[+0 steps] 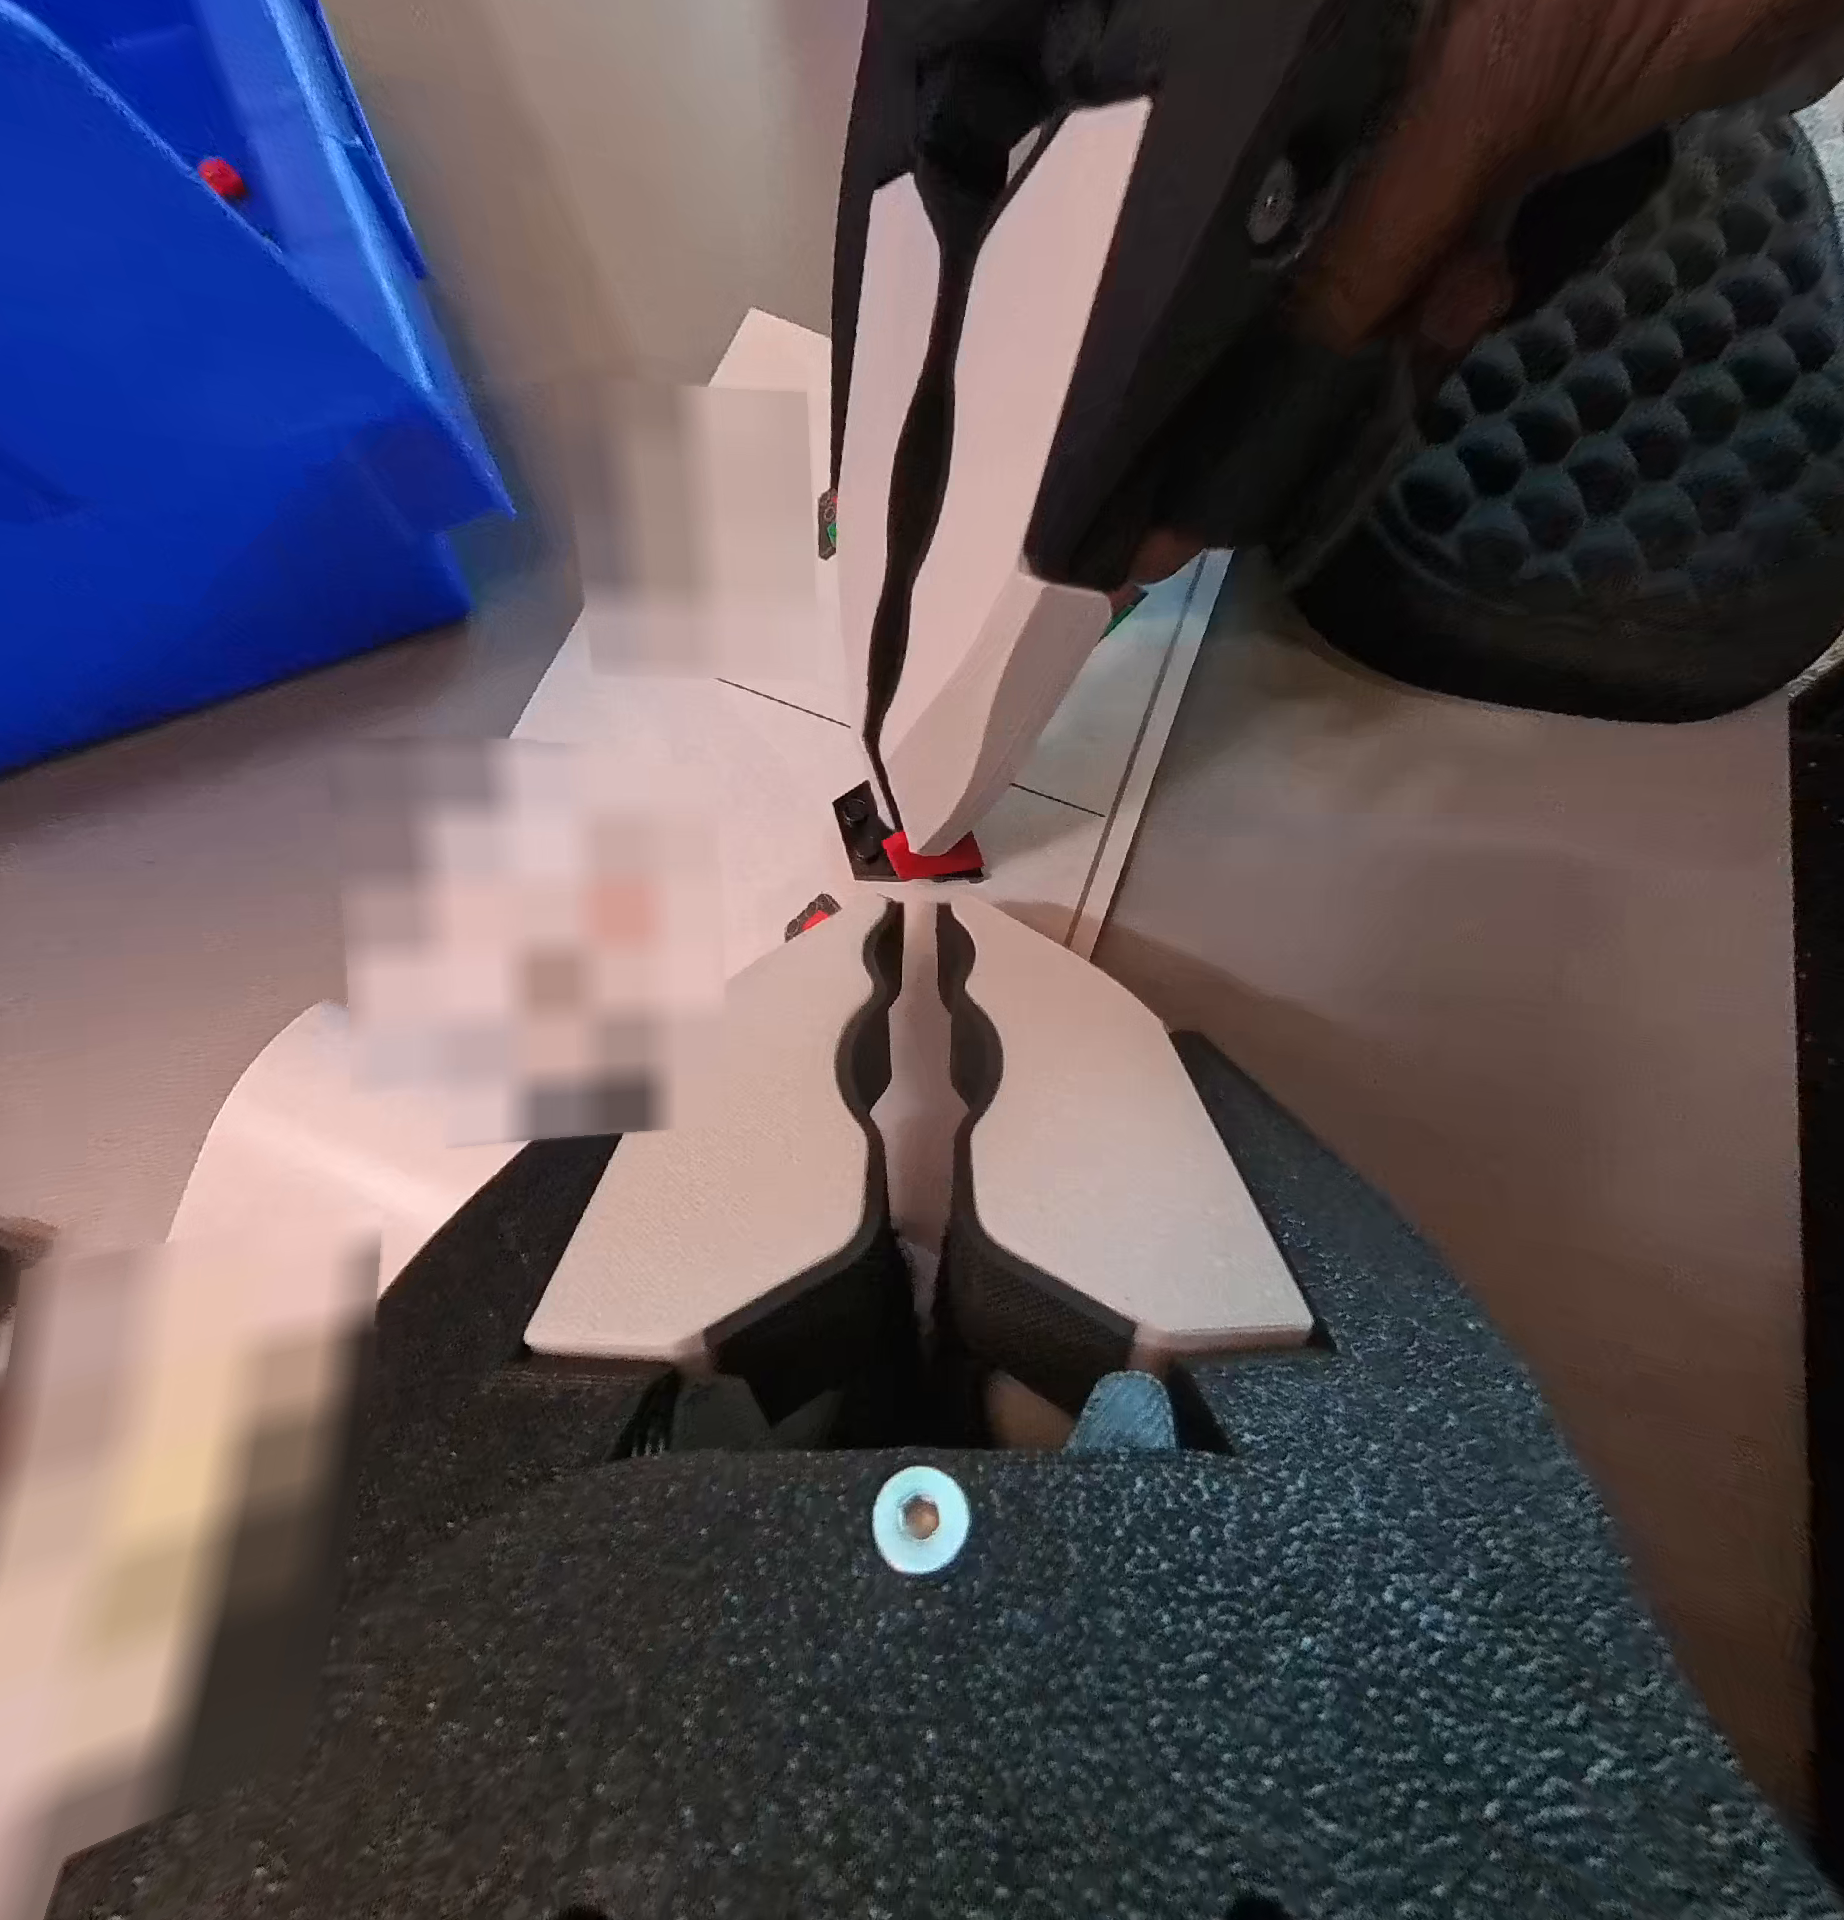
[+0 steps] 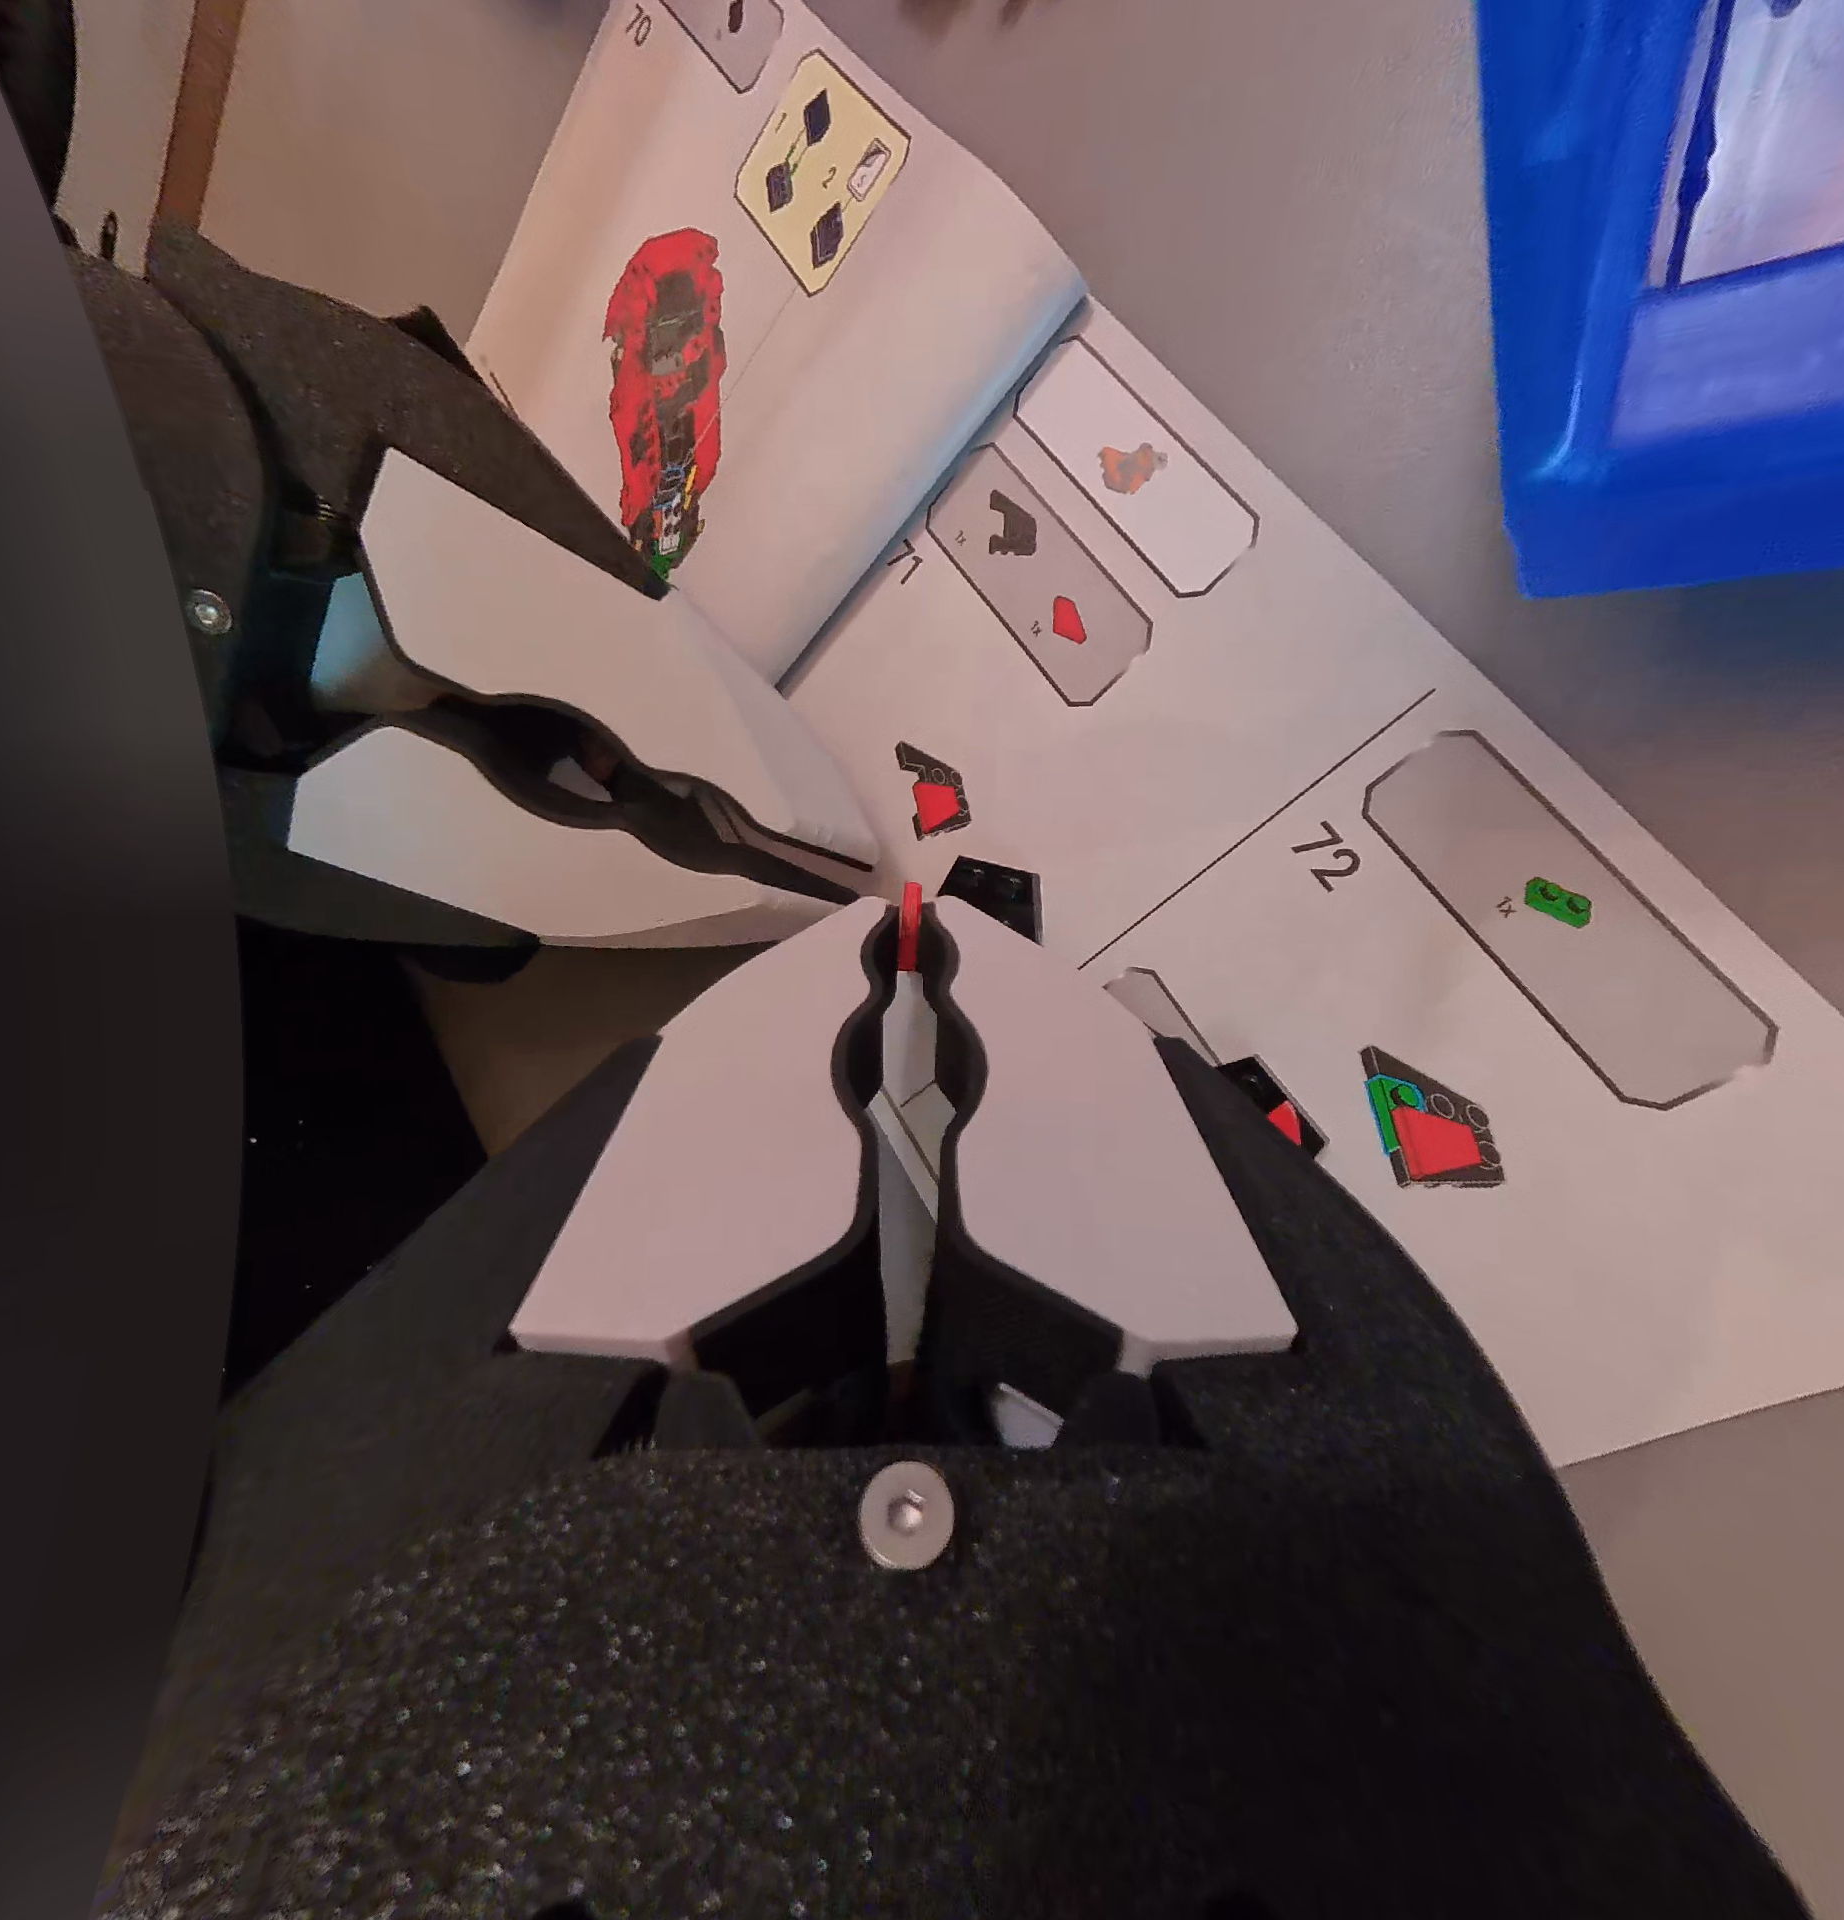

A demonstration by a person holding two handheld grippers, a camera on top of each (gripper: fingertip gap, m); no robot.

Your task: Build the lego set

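A small black lego plate [image 1: 858, 826] lies on the open instruction booklet [image 1: 689, 748]. My right gripper [image 1: 902, 831] comes down from above, shut on a flat red tile [image 1: 939, 857], and holds it against the plate's top. In the right wrist view the red tile [image 2: 910, 925] stands edge-on between my right gripper's [image 2: 910, 914] fingertips, with the black plate [image 2: 996, 894] just beyond them. My left gripper [image 1: 920, 909] is shut to a narrow slit and empty. Its tips sit at the plate's near edge. It also shows in the right wrist view [image 2: 856, 881], coming in from the left.
The booklet [image 2: 1157, 831] lies open on a grey table, showing printed build steps. A blue bin [image 1: 170, 416] stands at the left with a small red piece [image 1: 222, 177] in it; it also shows in the right wrist view [image 2: 1676, 312]. A black dimpled pad [image 1: 1624, 436] lies at the right. My two grippers' fingertips are within a few centimetres of each other.
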